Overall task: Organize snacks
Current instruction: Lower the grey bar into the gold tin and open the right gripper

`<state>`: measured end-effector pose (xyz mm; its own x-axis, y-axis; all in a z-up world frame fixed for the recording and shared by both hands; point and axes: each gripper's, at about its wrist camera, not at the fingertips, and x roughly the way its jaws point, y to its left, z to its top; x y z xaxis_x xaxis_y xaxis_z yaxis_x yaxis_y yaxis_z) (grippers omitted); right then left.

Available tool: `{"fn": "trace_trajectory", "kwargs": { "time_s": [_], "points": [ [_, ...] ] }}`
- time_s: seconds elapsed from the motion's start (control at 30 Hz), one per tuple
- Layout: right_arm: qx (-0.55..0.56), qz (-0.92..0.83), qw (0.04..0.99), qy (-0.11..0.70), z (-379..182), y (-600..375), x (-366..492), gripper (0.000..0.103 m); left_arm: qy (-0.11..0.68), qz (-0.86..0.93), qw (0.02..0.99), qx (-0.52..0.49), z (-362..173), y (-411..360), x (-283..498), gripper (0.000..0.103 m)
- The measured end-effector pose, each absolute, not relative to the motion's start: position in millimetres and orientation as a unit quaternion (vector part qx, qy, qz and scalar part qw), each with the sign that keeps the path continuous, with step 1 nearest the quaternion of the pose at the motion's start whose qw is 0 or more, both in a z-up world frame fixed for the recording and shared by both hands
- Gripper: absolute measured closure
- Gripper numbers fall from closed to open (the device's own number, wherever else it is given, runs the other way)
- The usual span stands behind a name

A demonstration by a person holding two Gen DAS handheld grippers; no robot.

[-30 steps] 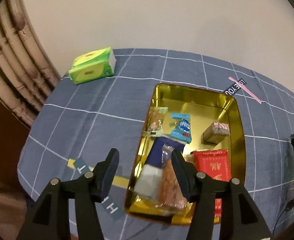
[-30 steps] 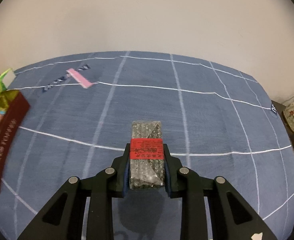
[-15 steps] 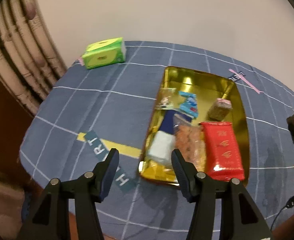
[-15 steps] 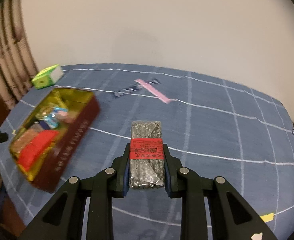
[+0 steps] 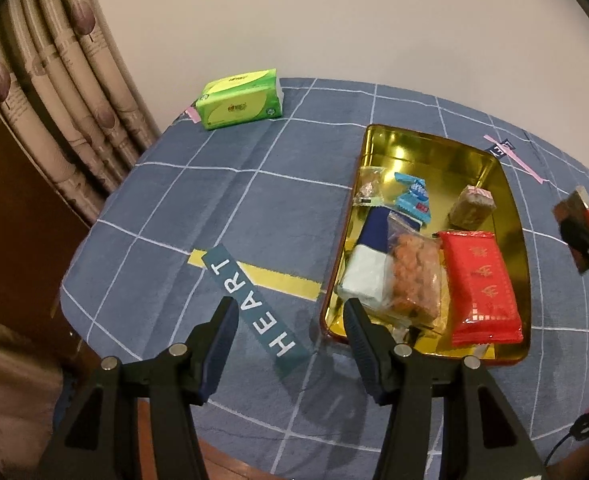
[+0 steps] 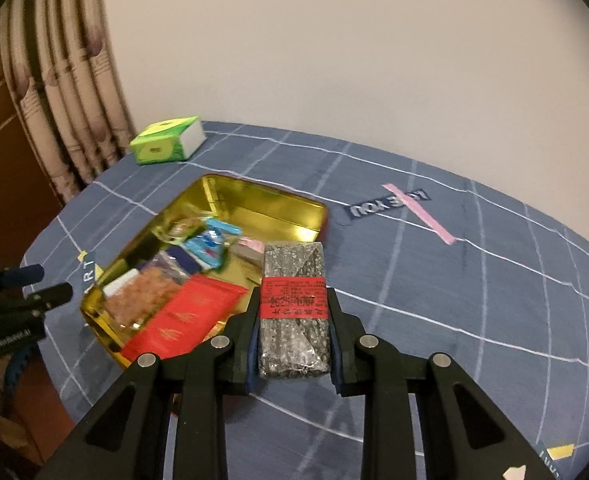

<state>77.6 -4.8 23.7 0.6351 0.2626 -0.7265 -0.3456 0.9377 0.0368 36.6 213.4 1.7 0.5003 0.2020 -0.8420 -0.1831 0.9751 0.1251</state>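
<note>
Right gripper (image 6: 293, 320): clamped on a dark speckled snack bar with a red paper band (image 6: 294, 312), carried above the blue checked tablecloth (image 6: 454, 300).
Left gripper (image 5: 290, 344): jaws apart, empty, near the tin's front corner.
Gold rectangular tin (image 6: 254, 204): already holds several packets.
Step, judged: delivery; next calls for lowering the bar into the tin's free far space.
Change: a second ago the tin sat at the right view's edge; now it lies just left of the bar.

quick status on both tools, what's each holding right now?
Left tool: open, empty, hovering beside the gold tin.
Right tool: shut on a dark speckled snack bar with a red label.
</note>
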Motion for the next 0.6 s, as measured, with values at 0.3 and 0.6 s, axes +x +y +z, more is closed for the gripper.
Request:
{"fn": "trace_trajectory", "kwargs": {
  "time_s": [0.3,0.6],
  "points": [
    [-0.061,0.19,0.889,0.413,9.8,36.5,91.6,0.078,0.488,0.127,0.863,0.011,-1.6,221.6,29.8,0.047],
    [-0.068,0.19,0.883,0.424,-3.1,62.6,114.4,0.078,0.491,0.141,0.86,-0.009,-4.6,235.1,26.4,0.047]
  ]
}}
